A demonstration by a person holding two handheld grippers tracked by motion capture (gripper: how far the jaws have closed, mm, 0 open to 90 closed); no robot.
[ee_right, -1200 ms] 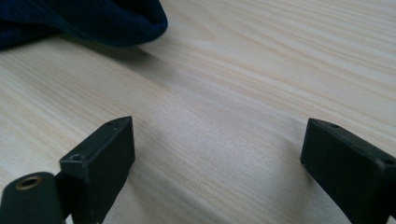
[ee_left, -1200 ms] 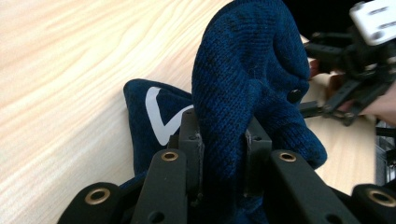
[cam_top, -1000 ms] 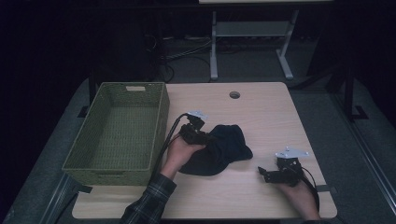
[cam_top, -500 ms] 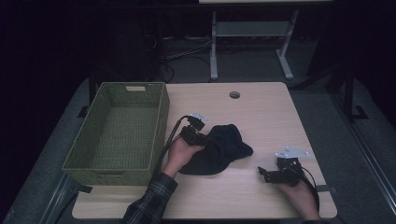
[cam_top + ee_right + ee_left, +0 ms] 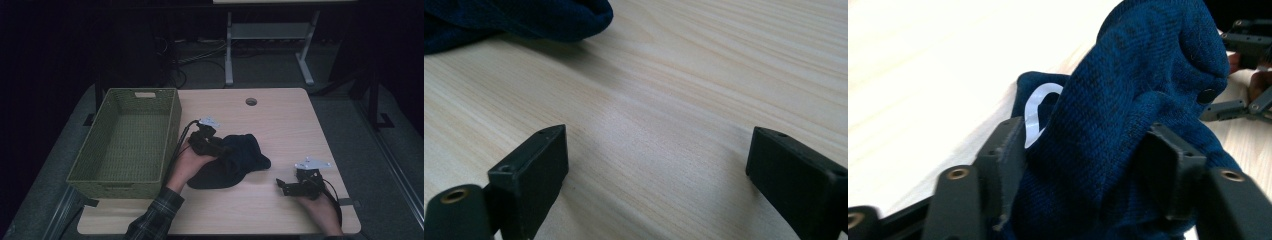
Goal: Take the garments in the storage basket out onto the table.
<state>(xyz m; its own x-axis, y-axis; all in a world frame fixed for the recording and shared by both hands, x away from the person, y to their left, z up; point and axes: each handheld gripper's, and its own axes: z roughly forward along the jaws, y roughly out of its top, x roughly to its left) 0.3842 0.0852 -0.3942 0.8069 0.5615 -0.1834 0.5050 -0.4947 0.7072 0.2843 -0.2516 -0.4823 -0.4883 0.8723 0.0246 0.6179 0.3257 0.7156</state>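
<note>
Room: dark around the table, with a pale metal stand (image 5: 270,40) and loose cables on the floor beyond the table's far edge.
Table: light wood top (image 5: 280,125), with a round cable hole (image 5: 251,102) near the far edge.
Landmark: dark blue knitted garment (image 5: 232,160), lying crumpled on the table near its middle.
Garment detail: in the left gripper view a fold of the knit (image 5: 1128,115) rises between the black jaws, and a pale loop-shaped tag (image 5: 1038,112) shows on the cloth by the left jaw.
Basket: green woven basket (image 5: 127,142), to the left of the garment, close to it but apart; its near end hangs past the table's front edge.
Left gripper: (image 5: 220,148) at the garment's left edge, held in a hand coming from a plaid sleeve (image 5: 152,222). Its jaws have just been opening and now stand wide, with the raised fold of cloth between them and lying against both pads.
Right gripper: (image 5: 281,185) to the right of the garment and nearer the front edge, apart from it. Its jaws are spread wide over bare wood with nothing between them; the garment's edge (image 5: 514,20) lies ahead of them in the right gripper view.
</note>
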